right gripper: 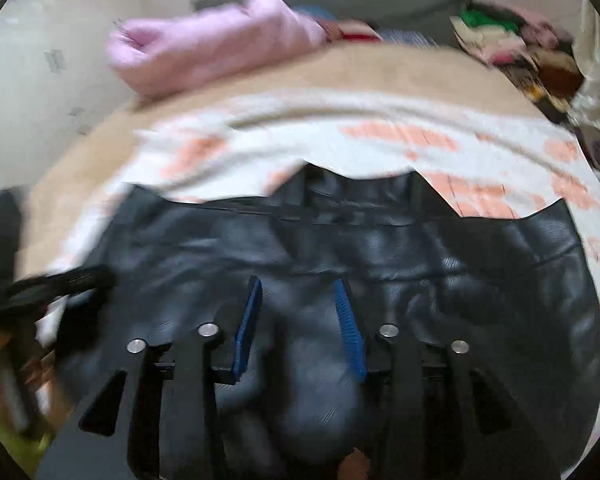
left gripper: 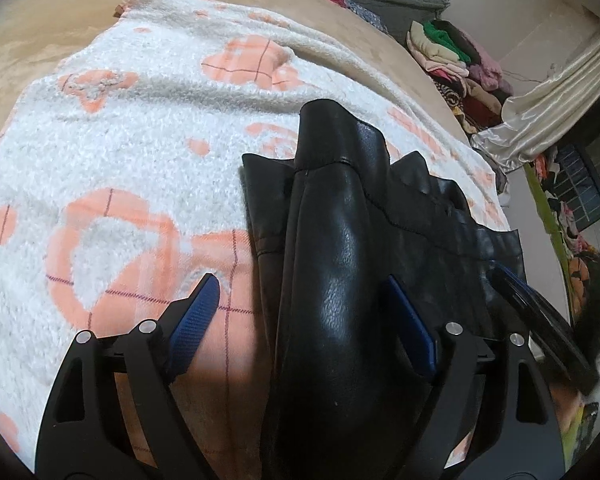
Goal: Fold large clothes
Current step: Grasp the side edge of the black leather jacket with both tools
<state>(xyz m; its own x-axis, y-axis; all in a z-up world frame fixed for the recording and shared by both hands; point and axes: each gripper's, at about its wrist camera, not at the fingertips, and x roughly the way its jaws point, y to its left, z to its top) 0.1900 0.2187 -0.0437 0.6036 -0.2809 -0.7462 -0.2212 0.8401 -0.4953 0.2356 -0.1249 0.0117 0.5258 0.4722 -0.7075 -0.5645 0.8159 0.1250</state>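
Two tools work one garment: a black leather-look jacket (right gripper: 340, 248) lying spread on the white-and-peach blanket (left gripper: 112, 152) that covers the bed (left gripper: 40, 28). In the left wrist view a long black part of it, likely a sleeve (left gripper: 336, 264), rises between the left tool (left gripper: 306, 300), whose blue fingers (left gripper: 198, 312) stand spread on either side without pinching it. The right tool (right gripper: 298, 300) hangs over the jacket's body, fingers apart and nothing between them; that view is blurred, so contact with the leather cannot be judged.

My reading is that the sleeve is being brought across the body. To do this well, the left tool should close on the sleeve near its cuff and not mid-length, then lay it flat and straight over the chest. The right tool can press the body panel down so the slick material does not slide on the fluffy blanket. Stiff leather resists creasing, so smooth each fold along a seam.

Beyond lie a pink garment (right gripper: 220, 44) and a heap of clothes (left gripper: 460, 64)
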